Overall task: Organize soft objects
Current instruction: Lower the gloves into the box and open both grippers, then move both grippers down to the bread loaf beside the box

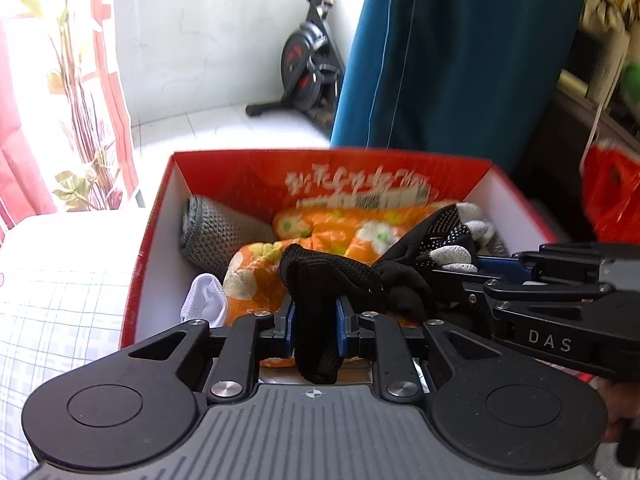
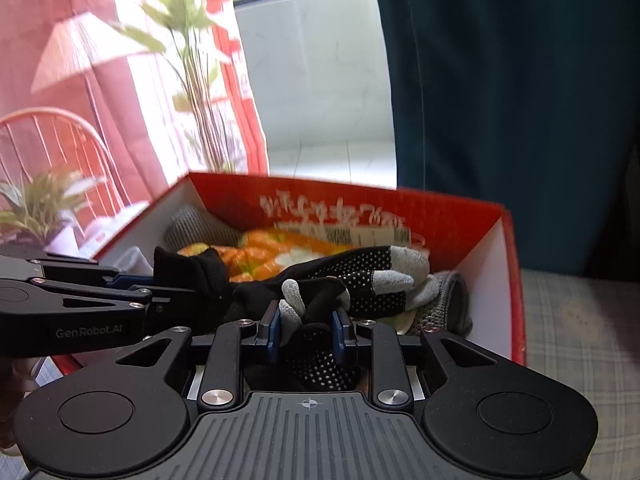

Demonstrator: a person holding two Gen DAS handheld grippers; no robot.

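Observation:
A red cardboard box [image 1: 256, 168] [image 2: 440, 212] with white inner walls holds an orange floral cloth [image 1: 320, 236] [image 2: 288, 248], a grey knitted roll [image 1: 216, 232] [image 2: 192, 232] and a white cloth [image 1: 204, 300]. A black glove with white dots and grey fingertips [image 1: 340, 276] [image 2: 360, 280] is stretched over the box. My left gripper [image 1: 316, 320] is shut on its cuff end. My right gripper [image 2: 306, 328] is shut on its finger end. Each gripper shows in the other's view, the right one [image 1: 560, 300] and the left one [image 2: 80, 300].
The box rests on a pale checked surface [image 1: 60, 300] [image 2: 580, 340]. A teal curtain [image 1: 460, 52] hangs behind it, an exercise bike [image 1: 308, 60] stands on the tiled floor, a red bag [image 1: 612, 196] is at right, and red floral curtains [image 2: 120, 100] at left.

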